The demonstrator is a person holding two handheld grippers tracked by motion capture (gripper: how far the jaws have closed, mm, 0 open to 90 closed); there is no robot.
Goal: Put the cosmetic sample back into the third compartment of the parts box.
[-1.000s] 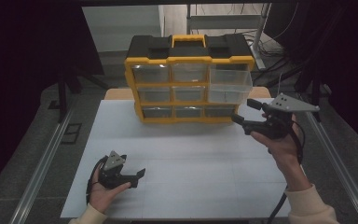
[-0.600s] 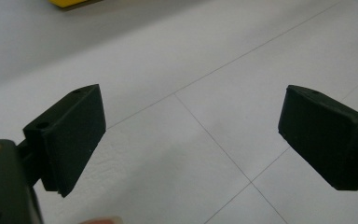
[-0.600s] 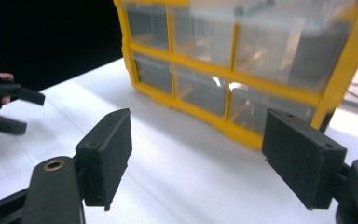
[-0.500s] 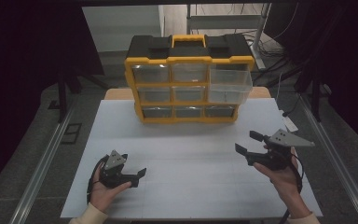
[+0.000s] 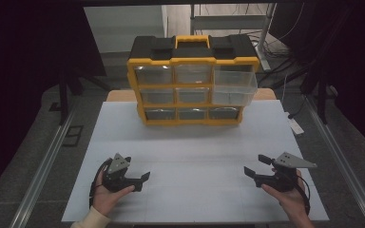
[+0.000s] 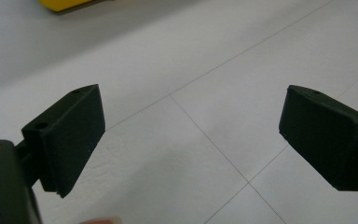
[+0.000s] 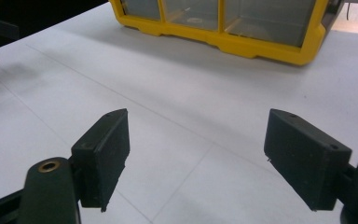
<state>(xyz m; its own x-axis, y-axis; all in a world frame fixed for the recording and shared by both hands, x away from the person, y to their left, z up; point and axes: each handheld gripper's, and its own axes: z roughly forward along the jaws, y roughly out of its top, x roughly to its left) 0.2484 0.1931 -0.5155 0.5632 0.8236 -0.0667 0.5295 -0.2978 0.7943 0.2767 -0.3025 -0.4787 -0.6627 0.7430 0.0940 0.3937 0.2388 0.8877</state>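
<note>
While both hand-held grippers, left (image 5: pixel 141 179) and right (image 5: pixel 256 167), are resting wide apart and holding nothing on the tabletop (image 5: pixel 195 147), the yellow drawer box (image 5: pixel 192 80) is sitting far back. Its top right drawer (image 5: pixel 235 88) is sticking out, so a careless reach might be bumping it.

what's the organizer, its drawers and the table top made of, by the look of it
Organizer: yellow frame and black lid look like moulded plastic, opaque with a dull sheen.
Drawers: clear plastic, probably; you see through the walls, and one at the right stands pulled out.
Table top: white matte sheet, finely textured, with thin seam lines; likely laminate or plastic board, can't tell which.
</note>
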